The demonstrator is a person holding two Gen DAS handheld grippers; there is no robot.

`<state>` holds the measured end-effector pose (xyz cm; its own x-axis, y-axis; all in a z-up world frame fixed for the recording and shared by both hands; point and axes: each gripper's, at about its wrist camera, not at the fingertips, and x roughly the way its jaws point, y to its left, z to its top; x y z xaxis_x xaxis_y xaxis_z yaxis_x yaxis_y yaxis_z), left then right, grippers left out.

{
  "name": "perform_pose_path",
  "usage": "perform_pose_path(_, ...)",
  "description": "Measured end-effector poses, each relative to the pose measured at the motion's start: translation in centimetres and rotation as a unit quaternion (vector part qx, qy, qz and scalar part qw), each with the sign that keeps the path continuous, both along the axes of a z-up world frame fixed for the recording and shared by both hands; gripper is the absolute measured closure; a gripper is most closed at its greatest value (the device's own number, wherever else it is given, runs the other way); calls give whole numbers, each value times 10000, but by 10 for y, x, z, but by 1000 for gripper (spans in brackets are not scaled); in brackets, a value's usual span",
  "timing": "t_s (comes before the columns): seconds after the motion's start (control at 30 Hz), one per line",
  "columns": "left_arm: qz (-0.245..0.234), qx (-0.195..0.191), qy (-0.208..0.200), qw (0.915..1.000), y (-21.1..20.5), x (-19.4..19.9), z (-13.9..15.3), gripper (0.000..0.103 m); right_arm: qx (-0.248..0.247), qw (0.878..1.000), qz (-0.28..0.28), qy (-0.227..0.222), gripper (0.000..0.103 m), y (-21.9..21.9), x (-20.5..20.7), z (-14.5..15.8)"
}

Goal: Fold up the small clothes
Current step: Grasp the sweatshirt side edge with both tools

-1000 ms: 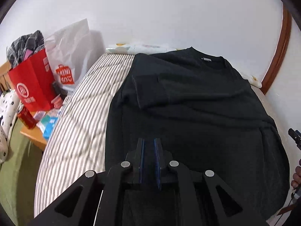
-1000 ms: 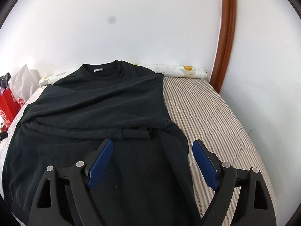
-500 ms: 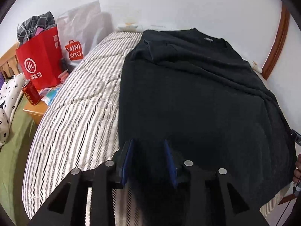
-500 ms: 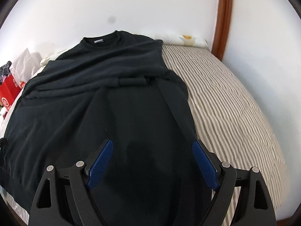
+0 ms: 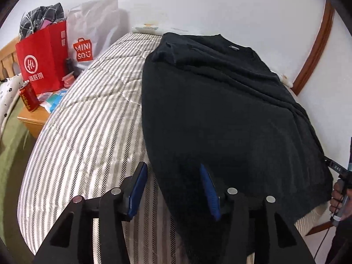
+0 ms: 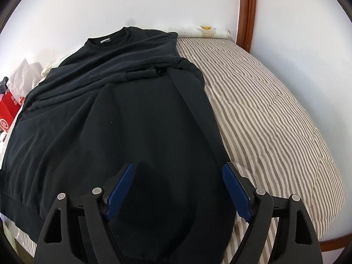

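Observation:
A black long-sleeved top (image 5: 220, 110) lies flat on a striped bed (image 5: 88, 127), collar at the far end, both sleeves folded in across the chest. It also shows in the right wrist view (image 6: 132, 114). My left gripper (image 5: 173, 189) is open and empty, astride the top's near left edge at the hem. My right gripper (image 6: 178, 189) is open and empty, over the hem by the top's right edge. The right gripper's tip also shows at the right edge of the left wrist view.
A red paper bag (image 5: 41, 59) and a white Miniso bag (image 5: 90, 37) stand left of the bed by a wooden bedside table (image 5: 35, 116) with a red can (image 5: 27, 96). A white wall and a brown wooden frame (image 6: 247, 11) bound the bed's far end.
My left gripper has opened from shut and drawn back toward the hem at the top's left edge. My right gripper has stayed open and drawn back over the hem.

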<state>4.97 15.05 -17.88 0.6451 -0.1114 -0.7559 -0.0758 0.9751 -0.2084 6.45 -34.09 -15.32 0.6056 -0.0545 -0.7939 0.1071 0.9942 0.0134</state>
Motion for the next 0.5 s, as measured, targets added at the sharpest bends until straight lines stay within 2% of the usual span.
perform_pose_path(0.1,-166,-7,9,9999,-6,-4,0,56,116,9999,-23,5,22,-4,-10,0)
perform_pose_path(0.37,-155,448,-14,9989,-23,-12,-2,56,202,9996,-205,-65,26,-21,-34,2)
perform_pose_path(0.5,-132,745,-22,9971,-33,-11,-2,59,518,9985,-162,32,26,-30,-38,-5)
